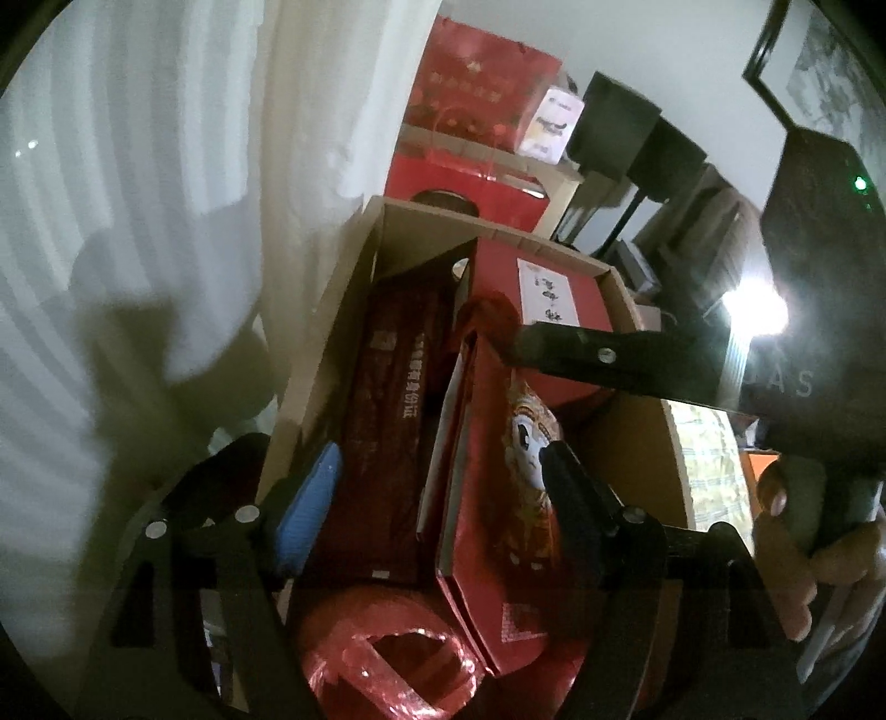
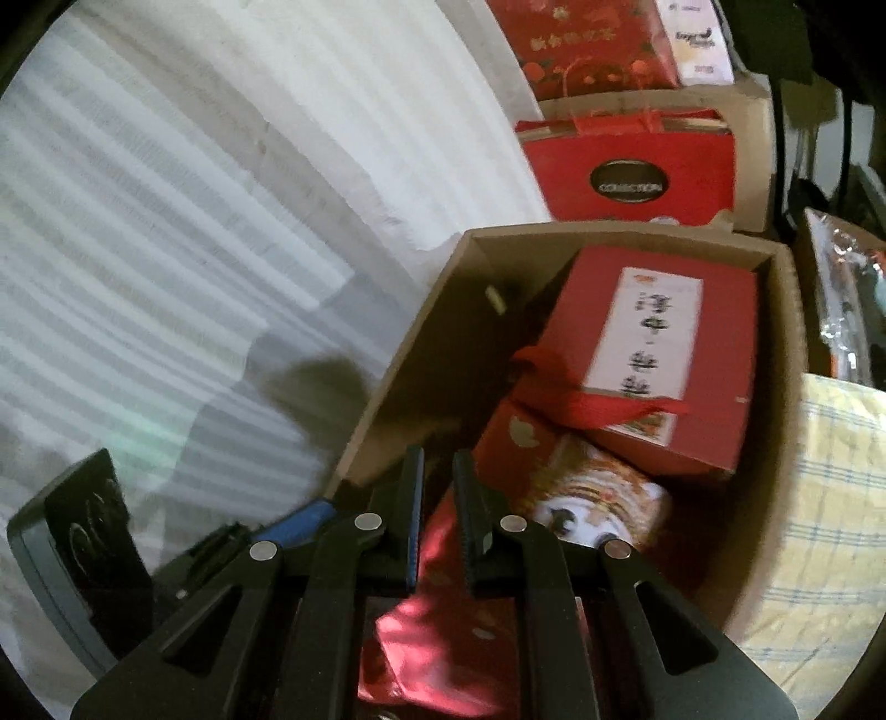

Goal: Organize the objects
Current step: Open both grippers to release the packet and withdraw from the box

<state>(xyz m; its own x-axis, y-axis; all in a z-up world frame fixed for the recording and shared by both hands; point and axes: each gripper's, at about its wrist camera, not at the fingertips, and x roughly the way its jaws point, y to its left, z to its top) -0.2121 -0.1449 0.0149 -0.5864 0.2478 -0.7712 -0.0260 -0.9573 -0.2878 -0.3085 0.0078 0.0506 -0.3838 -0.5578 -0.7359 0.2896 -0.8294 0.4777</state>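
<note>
A cardboard box [image 1: 343, 288] holds red gift packages. A dark red long packet [image 1: 387, 421] lies at its left, a red box with a painted face [image 1: 515, 459] beside it, a red box with a white label [image 1: 548, 288] behind, and a shiny red round pack [image 1: 387, 653] in front. My left gripper [image 1: 437, 487] is open over the dark packet and the face box. My right gripper [image 2: 440, 498] hangs above the same cardboard box [image 2: 387, 399], jaws nearly closed with a narrow gap and nothing between them. The labelled box [image 2: 653, 354] and face box [image 2: 598, 498] lie ahead of it.
A white curtain [image 1: 138, 221] hangs at the left. Behind the cardboard box stand a red bag [image 2: 631, 177] marked with a black oval and more red bags [image 2: 581, 39]. A checked cloth [image 2: 819, 498] lies at the right. A dark device [image 2: 83, 548] sits at lower left.
</note>
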